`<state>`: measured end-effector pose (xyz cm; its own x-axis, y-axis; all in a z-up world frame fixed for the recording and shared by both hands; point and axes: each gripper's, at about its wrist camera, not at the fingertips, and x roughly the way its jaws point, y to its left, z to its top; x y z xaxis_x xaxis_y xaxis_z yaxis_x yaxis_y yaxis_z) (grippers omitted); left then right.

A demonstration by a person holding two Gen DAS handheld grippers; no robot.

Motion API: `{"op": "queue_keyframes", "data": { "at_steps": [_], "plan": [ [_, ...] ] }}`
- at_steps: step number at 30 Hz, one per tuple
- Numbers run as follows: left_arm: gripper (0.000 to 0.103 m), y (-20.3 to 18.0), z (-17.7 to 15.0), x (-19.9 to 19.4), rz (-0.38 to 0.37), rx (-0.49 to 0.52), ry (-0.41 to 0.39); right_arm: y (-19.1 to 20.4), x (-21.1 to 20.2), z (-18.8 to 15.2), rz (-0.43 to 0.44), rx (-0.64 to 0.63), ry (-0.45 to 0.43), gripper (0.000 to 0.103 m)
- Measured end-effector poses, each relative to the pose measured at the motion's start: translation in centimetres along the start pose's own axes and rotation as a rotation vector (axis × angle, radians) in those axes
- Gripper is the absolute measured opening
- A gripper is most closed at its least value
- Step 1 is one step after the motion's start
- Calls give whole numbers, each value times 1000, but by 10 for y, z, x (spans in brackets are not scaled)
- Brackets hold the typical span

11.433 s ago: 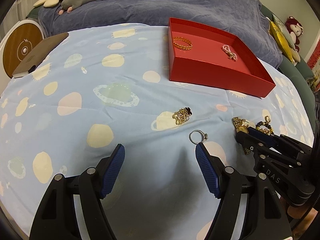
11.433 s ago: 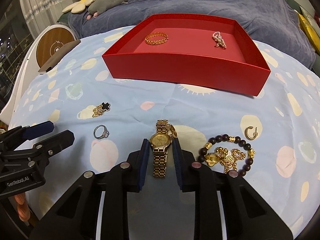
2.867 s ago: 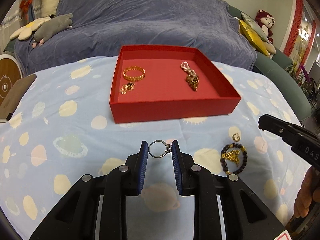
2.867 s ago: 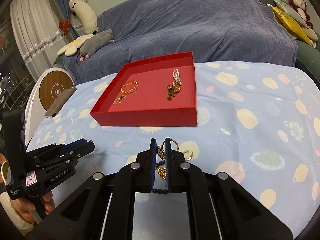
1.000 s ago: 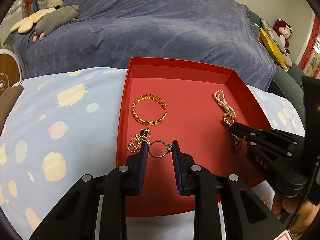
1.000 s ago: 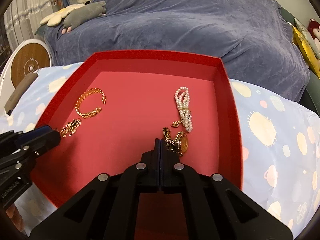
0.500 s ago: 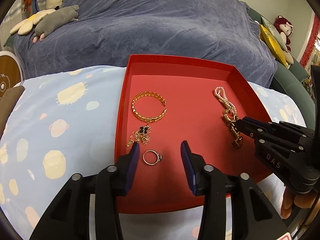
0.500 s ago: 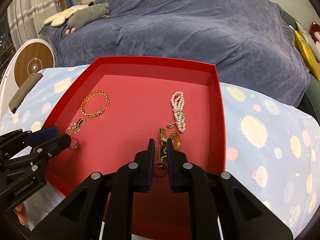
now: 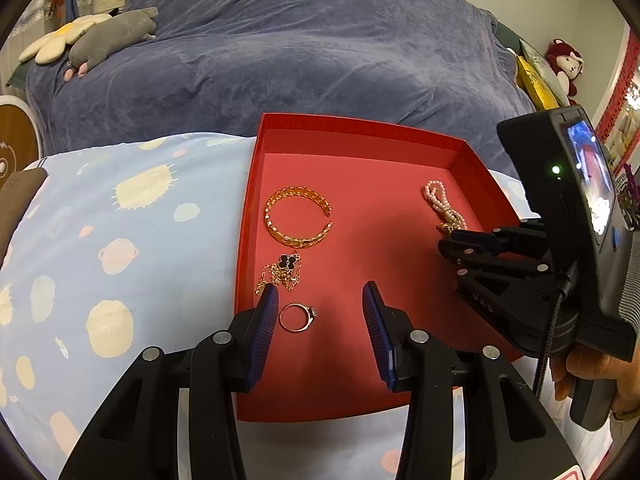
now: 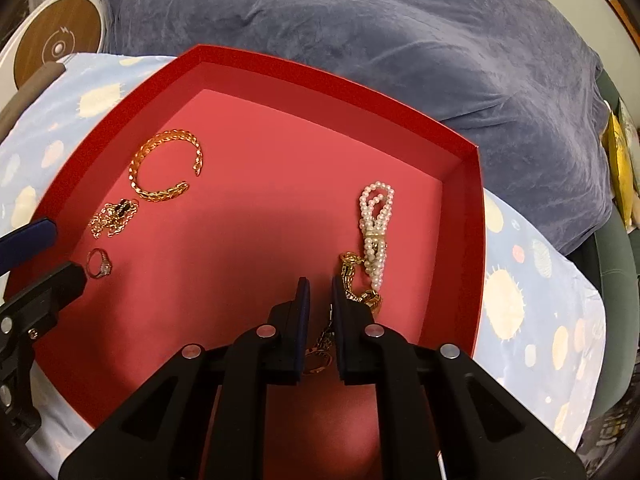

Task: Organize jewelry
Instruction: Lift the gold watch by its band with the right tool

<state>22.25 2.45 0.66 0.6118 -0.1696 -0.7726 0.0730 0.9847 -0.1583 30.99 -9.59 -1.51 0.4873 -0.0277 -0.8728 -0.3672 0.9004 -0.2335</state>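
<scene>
Down in the red tray's (image 9: 249, 216) near-left corner sits the ring (image 9: 297, 317), flat beside the clover necklace (image 9: 282, 272), with my left gripper (image 9: 320, 316) spread wide over it. Right gripper (image 10: 320, 312) is only slightly parted over a small gold piece (image 10: 320, 350) by the watch (image 10: 354, 280) and pearls (image 10: 374, 220), keeping similar pieces together, I reckon.

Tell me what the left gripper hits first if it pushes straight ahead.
Likely the ring, lying between the open left gripper's fingers on the tray floor. Beyond it lies the chain, though depth is hard to judge.
</scene>
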Motion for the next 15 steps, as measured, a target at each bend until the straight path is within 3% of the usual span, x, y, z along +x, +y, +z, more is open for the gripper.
{"op": "queue_keyframes", "data": {
  "at_steps": [2, 15],
  "plan": [
    [42, 0, 0, -1, -6, -5, 1, 0, 2, 0, -15, -13, 7, 0],
    [42, 5, 6, -14, -16, -50, -27, -61, -71, -21, 221, 268, -182, 0]
  ]
}}
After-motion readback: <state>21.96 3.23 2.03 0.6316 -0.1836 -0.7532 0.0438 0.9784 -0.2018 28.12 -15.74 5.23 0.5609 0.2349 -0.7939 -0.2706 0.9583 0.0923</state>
